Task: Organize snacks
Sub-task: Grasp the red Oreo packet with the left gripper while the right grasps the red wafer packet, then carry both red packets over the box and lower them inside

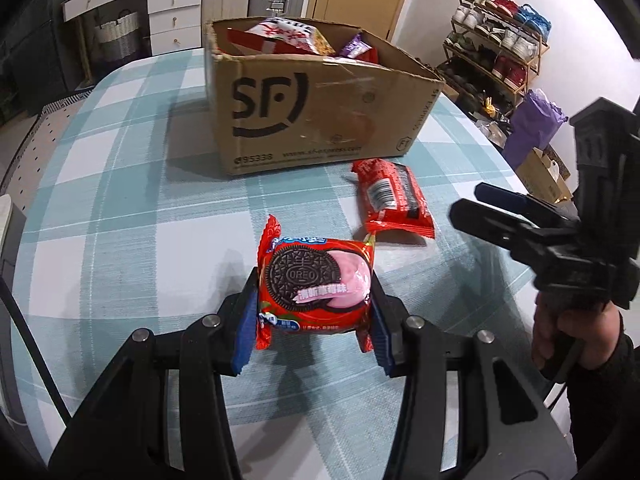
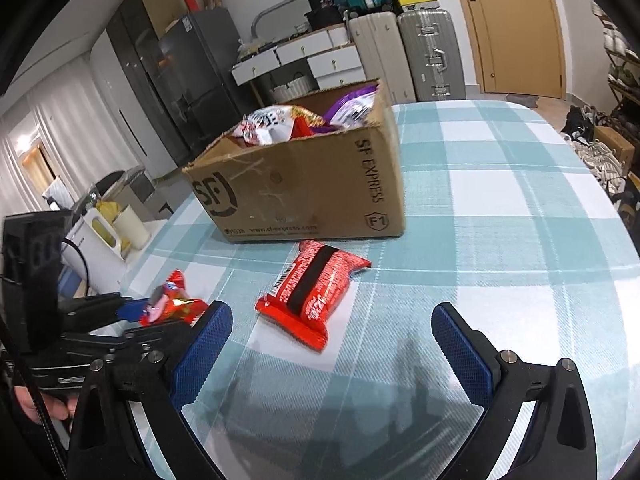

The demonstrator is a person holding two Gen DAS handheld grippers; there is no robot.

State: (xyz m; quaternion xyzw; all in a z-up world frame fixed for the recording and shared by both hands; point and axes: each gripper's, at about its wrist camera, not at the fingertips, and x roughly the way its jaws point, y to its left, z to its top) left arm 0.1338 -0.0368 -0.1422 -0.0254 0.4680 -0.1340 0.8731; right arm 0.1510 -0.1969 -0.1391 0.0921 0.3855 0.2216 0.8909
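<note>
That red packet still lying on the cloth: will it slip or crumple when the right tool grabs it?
The red packet has glossy film, so it is probably slippery. It looks puffy with crimped ends, so likely light and squashy. It lies flat and should not roll. The open right tool spans it.

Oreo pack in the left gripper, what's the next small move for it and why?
Probably carry the Oreo pack forward and up over the rim of the cardboard box. The left gripper is already shut on it, clear of the tablecloth, and the box already holds other snacks. The right gripper is open near the red packet, which lies on the cloth.
</note>
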